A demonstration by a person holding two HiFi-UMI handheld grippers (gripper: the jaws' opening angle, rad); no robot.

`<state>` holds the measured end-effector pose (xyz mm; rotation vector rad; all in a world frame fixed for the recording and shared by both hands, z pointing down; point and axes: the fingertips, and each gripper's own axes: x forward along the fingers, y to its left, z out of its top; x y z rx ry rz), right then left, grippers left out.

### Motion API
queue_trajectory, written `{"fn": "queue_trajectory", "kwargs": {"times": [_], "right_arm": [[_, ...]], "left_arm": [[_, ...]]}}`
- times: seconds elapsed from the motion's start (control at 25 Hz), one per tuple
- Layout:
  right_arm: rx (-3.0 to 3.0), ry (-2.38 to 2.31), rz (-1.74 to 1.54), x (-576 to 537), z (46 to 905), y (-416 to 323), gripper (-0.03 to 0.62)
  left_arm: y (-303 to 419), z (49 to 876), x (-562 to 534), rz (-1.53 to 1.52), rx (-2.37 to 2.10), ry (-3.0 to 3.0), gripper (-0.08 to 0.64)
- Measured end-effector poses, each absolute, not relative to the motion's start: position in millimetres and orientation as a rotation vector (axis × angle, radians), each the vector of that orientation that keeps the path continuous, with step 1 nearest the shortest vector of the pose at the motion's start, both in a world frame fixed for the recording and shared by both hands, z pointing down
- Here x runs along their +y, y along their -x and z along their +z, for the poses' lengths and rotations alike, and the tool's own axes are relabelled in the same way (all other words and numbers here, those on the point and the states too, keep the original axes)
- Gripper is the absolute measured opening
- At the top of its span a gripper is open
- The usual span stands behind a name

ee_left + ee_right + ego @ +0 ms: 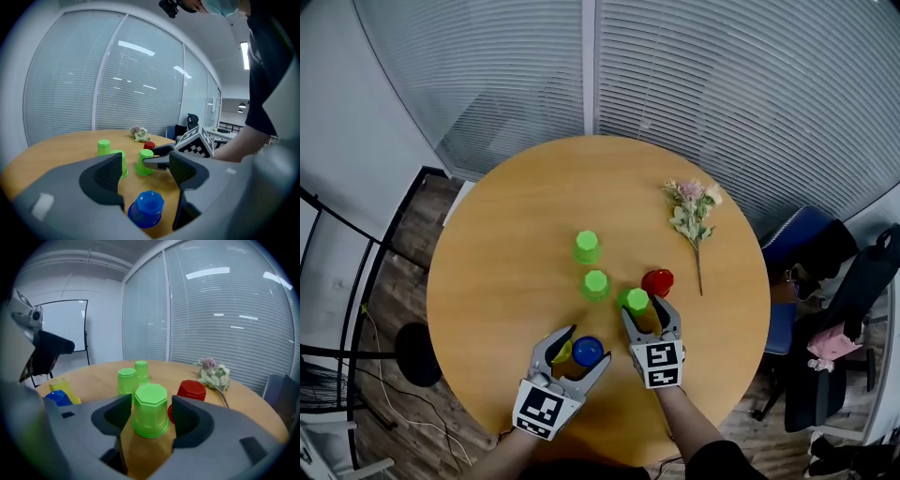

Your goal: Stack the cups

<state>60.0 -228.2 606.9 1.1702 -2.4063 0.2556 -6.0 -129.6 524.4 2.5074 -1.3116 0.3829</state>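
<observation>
Head view, one round wooden table (506, 234), contents listed by position from the red cup (657, 281).

1. Red cup: set upside down on the table.
2. First green cup (636, 301): upside down, just beside the red cup on its left and toward the person. It is framed by the right gripper (645, 309), whose jaws are spread to either side of it; a firm pinch is not seen.
3. Second green cup (595, 284): upside down, further left of the red cup.
4. Third green cup (587, 247): upside down, left of and beyond the red cup.
5. Blue cup (588, 352): upside down, left of the red cup and nearer the person. It is bracketed by the left gripper (589, 344), jaws held wide apart with gaps on both sides.
6. Yellow cup (562, 353): just beside the blue cup, on the side away from the red cup.
7. Dried flower sprig (692, 214): laid flat beyond and right of the red cup.
</observation>
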Motion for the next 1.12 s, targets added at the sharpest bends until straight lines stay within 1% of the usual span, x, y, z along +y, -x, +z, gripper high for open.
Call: {"fn": "queue_trajectory", "kwargs": {"times": [0.08, 0.12, 0.24, 0.52, 1.12], "right_arm": [[-2.399, -1.171, 0.256, -230.5, 608.7, -62.2, 0.241], [-2.4, -1.171, 0.254, -230.4, 607.4, -62.6, 0.225], [-2.42, -1.153, 0.228, -221.9, 597.3, -60.7, 0.224], [-2.455, -1.129, 0.205, -167.6, 579.1, -58.9, 0.224], [-2.398, -1.145, 0.277, -102.6, 596.5, -53.5, 0.224]], "left_arm": [[6.4, 525.1, -128.9, 0.383, -1.314, -2.515, 0.302], [7.0, 524.6, -128.7, 0.381, -1.316, -2.518, 0.302], [9.2, 518.9, -127.1, 0.36, -1.33, -2.502, 0.302], [13.8, 515.7, -112.8, 0.335, -1.314, -2.517, 0.302], [48.9, 519.3, -80.9, 0.296, -1.355, -2.464, 0.302]]}}
